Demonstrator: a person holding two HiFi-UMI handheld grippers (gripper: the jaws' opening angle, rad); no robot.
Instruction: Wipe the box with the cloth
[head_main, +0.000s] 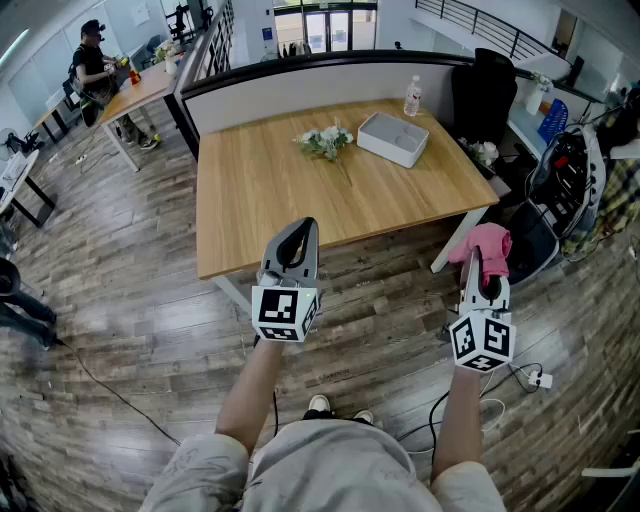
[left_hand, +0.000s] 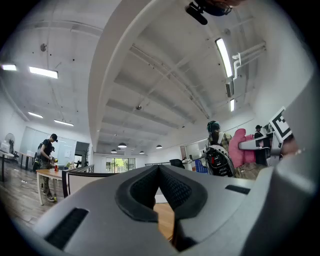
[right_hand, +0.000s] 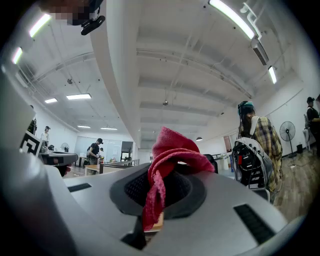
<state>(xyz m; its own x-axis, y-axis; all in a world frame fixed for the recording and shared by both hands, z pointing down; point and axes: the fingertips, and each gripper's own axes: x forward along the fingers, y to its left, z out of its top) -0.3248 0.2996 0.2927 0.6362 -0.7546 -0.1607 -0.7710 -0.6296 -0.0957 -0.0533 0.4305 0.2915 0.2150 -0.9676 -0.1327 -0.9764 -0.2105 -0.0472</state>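
Observation:
The white box (head_main: 392, 138) lies on the far right part of the wooden table (head_main: 260, 190). A pink cloth (head_main: 485, 245) is bunched at the tip of my right gripper (head_main: 479, 258), which is shut on it and held over the floor off the table's near right corner. In the right gripper view the cloth (right_hand: 172, 155) stands up from between the jaws of the right gripper (right_hand: 159, 182) and hangs down over them. My left gripper (head_main: 300, 230) hovers at the table's near edge. In its own view the left gripper (left_hand: 160, 172) is shut with nothing in it.
A sprig of white flowers (head_main: 325, 140) lies left of the box, and a water bottle (head_main: 412, 97) stands behind it. A black chair (head_main: 493, 85) and a backpack (head_main: 563, 180) are to the right. Cables and a plug (head_main: 538, 380) lie on the floor. A person (head_main: 95, 65) stands at a far table.

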